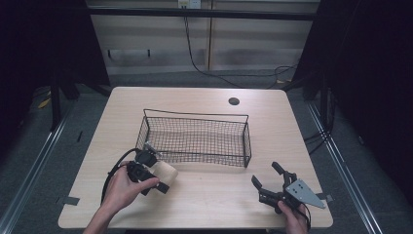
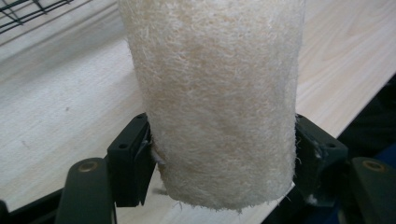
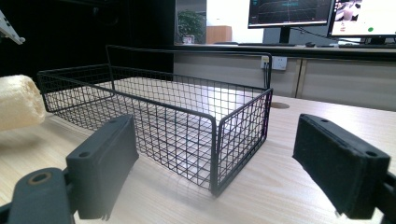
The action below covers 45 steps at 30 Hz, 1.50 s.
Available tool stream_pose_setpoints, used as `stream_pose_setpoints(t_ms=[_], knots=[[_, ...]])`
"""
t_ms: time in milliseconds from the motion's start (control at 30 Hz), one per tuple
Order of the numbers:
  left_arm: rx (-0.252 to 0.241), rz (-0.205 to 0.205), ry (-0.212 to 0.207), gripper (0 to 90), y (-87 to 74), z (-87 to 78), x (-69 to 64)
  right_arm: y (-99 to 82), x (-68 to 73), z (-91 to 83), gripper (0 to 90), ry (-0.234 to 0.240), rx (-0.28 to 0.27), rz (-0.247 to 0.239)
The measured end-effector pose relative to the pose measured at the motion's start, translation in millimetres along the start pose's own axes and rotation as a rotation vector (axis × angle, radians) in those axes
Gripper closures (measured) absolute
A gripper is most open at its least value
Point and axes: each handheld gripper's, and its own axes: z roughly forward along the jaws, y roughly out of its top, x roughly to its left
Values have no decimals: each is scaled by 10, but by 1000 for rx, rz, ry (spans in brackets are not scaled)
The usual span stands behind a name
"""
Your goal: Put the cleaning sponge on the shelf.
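The left gripper point(image 1: 158, 178) is clamped on a loofah sponge point(image 2: 215, 98), the wire basket point(image 1: 197, 139) just beyond; the right gripper point(image 1: 267, 179) rests with jaws apart.

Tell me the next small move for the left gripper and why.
Probably lift the loofah and carry it over the near rim of the wire basket. The left gripper is shut on it, the loofah sits just outside the basket, and the right gripper waits open.
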Motion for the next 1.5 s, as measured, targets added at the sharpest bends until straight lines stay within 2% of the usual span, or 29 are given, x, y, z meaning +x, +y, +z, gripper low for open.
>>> stream_pose_setpoints(t_ms=[167, 367, 700, 767, 833, 867, 1067, 1100, 1267, 1500], knots=[[2, 19, -1, 318, -2, -50, -37, 0, 1, -1, 130, -1, 0, 1], [12, 22, -11, 318, -7, -89, -42, 0, 0, 0, 130, -1, 0, 1], [-4, 30, -33, 318, -16, -224, -56, -1, 2, -2, 130, -5, -2, -1], [-10, 22, -38, 318, -13, -249, -54, -1, 0, -1, 130, -5, -3, -1], [-10, 25, -44, 318, 0, -275, -52, -1, 1, -2, 130, -5, -2, 0], [-14, 13, -40, 318, 7, -280, -66, -1, 1, -2, 130, -6, -2, 0], [4, 45, -34, 318, 47, -304, -132, 0, -1, -1, 130, -5, -3, -2], [3, 54, -46, 318, 73, -324, -162, -1, -1, -1, 130, -3, -2, 0], [-21, 51, -36, 318, 122, -398, -209, -1, 0, -1, 131, -3, -5, -1], [-4, 52, -47, 319, 168, -425, -159, -1, 0, -2, 130, -6, -4, -2]])
